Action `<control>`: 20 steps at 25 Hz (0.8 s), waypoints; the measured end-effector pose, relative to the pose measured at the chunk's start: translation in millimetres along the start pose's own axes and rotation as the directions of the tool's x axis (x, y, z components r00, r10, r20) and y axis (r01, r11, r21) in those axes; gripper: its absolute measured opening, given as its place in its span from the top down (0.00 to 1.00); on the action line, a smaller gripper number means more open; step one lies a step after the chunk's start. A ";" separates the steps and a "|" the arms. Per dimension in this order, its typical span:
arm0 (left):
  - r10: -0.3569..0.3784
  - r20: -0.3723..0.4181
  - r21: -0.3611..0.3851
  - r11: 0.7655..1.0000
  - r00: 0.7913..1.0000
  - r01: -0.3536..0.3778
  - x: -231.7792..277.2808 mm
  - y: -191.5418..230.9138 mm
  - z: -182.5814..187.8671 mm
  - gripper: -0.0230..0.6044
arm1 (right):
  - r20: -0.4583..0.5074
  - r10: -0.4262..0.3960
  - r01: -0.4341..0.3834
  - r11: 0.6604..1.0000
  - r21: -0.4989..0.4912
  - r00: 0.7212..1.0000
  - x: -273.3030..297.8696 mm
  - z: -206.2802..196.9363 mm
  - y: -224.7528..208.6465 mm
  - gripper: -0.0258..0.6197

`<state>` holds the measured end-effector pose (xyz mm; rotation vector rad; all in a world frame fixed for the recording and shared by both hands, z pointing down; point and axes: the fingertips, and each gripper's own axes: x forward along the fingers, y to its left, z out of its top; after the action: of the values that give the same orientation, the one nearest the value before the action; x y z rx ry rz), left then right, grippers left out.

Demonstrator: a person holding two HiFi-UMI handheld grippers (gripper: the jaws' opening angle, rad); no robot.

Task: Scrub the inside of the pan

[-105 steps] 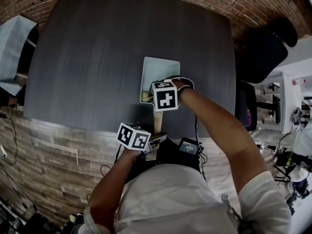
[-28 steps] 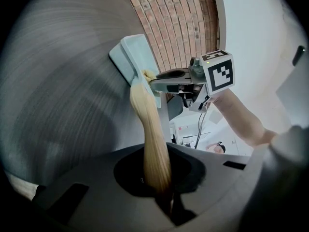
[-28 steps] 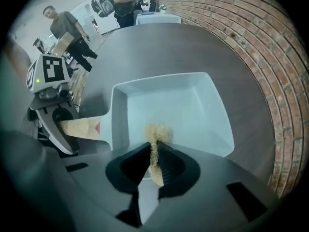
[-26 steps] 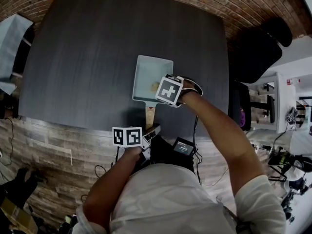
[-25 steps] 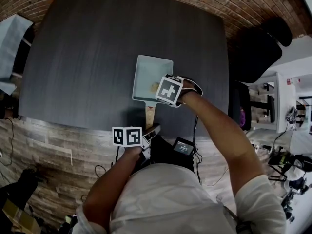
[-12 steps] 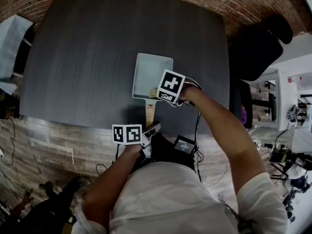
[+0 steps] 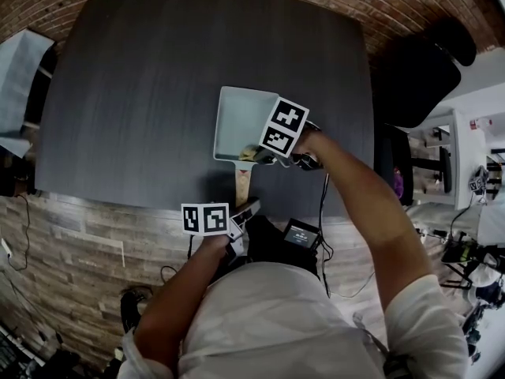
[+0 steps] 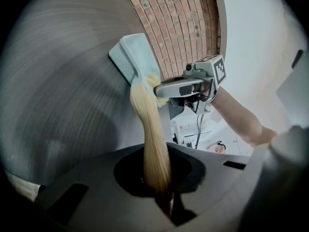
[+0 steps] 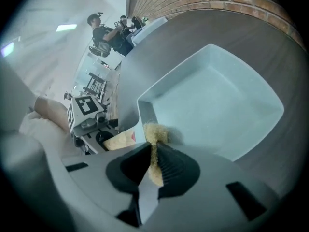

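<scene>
Left gripper (image 7: 248, 210): jaws nearly together, clamped on the end of the handle.
Handle (image 7: 243, 185): pale wood, straight, running from the pan's near wall toward the table's front edge.
Pan (image 7: 235, 117): rectangular, pale blue-grey, shallow, with rounded corners and a matt inside; it sits on the dark grey table (image 7: 142, 85), near the front edge.
Scrub pad (image 9: 155, 131): yellowish, fibrous, at the pan's near rim beside the handle joint.
Right gripper (image 7: 265, 158): tilted down, jaws pinched on the scrub pad.

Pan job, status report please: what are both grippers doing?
Left gripper jaws shut on wooden handle. Right gripper jaws shut on scrub pad, at handle-side corner of pan. Nothing in the way.
</scene>
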<state>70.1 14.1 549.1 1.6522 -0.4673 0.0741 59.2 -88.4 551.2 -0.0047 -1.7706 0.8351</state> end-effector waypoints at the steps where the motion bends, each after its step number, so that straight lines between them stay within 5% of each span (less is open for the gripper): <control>1: -0.001 0.000 0.000 1.000 1.000 0.001 0.2 0.3 -0.1 0.91 | 0.020 0.013 -0.013 1.000 0.012 1.000 -1.4 0.8 0.5 0.89; 12: -0.007 0.003 -0.014 1.000 1.000 0.007 0.4 -0.7 -1.1 0.91 | 0.265 0.116 -0.125 0.992 0.017 0.957 -32.6 -0.7 26.5 0.89; 16: -0.011 0.005 -0.014 1.000 1.000 0.011 -0.5 -1.1 -1.1 0.91 | 0.402 -0.009 -0.009 0.999 0.042 0.915 -52.3 -3.5 12.9 0.89; 20: -0.012 0.006 -0.017 1.000 1.000 0.012 -0.8 -1.1 -0.9 0.91 | 0.484 -0.197 0.128 0.977 0.172 0.853 -76.0 -11.8 -26.4 0.89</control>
<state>70.0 15.2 547.9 1.6383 -0.4614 0.0564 108.1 -132.2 503.2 0.4871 -2.1552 0.8800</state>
